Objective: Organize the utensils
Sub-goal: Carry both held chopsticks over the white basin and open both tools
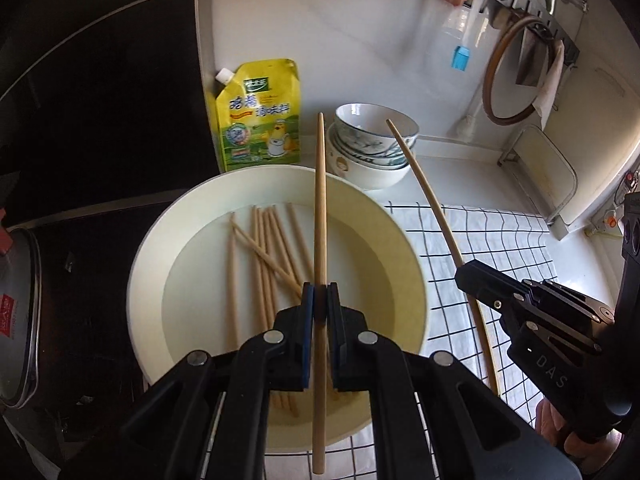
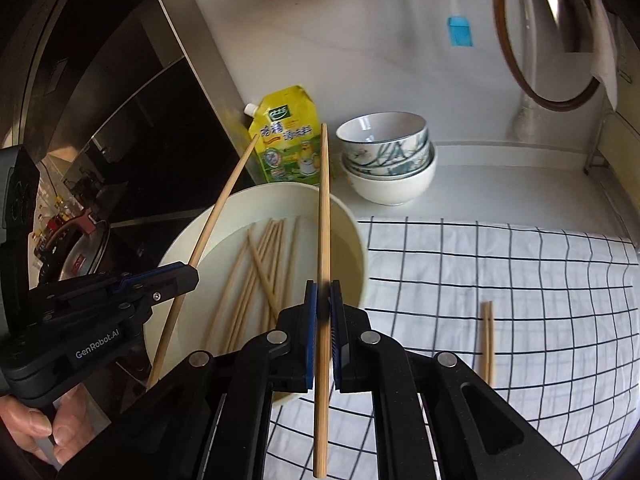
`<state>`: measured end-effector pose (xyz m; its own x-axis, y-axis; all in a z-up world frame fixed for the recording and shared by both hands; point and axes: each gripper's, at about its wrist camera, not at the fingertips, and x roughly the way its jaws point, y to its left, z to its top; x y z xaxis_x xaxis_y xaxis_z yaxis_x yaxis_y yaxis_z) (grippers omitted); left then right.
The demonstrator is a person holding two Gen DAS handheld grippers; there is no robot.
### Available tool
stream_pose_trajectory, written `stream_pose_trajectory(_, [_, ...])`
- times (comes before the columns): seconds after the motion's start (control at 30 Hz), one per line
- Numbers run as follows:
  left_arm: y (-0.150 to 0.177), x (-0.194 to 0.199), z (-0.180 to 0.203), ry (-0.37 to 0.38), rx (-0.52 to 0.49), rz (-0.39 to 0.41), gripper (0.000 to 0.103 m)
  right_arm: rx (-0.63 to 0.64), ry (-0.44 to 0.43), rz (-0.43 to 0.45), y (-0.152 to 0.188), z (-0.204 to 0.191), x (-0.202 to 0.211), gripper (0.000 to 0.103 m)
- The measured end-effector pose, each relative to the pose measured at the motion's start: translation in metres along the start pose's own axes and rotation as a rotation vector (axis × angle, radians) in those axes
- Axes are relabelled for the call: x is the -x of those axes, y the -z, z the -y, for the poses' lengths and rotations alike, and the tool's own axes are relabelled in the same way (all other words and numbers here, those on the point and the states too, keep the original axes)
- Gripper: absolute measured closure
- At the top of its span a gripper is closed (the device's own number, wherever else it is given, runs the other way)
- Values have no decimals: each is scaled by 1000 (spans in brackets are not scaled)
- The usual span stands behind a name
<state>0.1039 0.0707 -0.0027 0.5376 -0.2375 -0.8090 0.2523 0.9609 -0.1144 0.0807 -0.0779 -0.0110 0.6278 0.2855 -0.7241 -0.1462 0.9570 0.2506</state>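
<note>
Kid: Looking at the checked cloth (image 2: 500,280) first, because it is the biggest thing. What is on it?

Onlooker: I think two sticks, a pair of chopsticks (image 2: 488,340), lie on the cloth, well apart from the big white bowl (image 1: 200,208). That bit looks done.

Kid: And the bowl?

Onlooker: It sits at the cloth's left edge, partly on it. A loose pile of chopsticks (image 1: 264,256) still lies inside, so I think lots of work is left.

Kid: What do the grabbers hold?

Onlooker: The left gripper (image 1: 319,300) has its jaws squeezed tight on one chopstick (image 1: 320,200), up above the bowl. The right gripper (image 2: 323,300) has its jaws squeezed tight on another chopstick (image 2: 325,208), above the bowl's right side, next to the cloth.

Kid: So those two go on the cloth next?

Onlooker: I guess so, as a new pair.
</note>
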Motion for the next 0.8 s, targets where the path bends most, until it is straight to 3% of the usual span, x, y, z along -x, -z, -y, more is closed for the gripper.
stream_pose_trajectory(0.33, [-1,-6,-51,-39,71,-21,96,69,-49,-70,-6,-48,-42,97])
stream_pose_trajectory(0.8, [7,-50,-66,-48,61,-124,96,55,-7,-205,5,-49,-93,97])
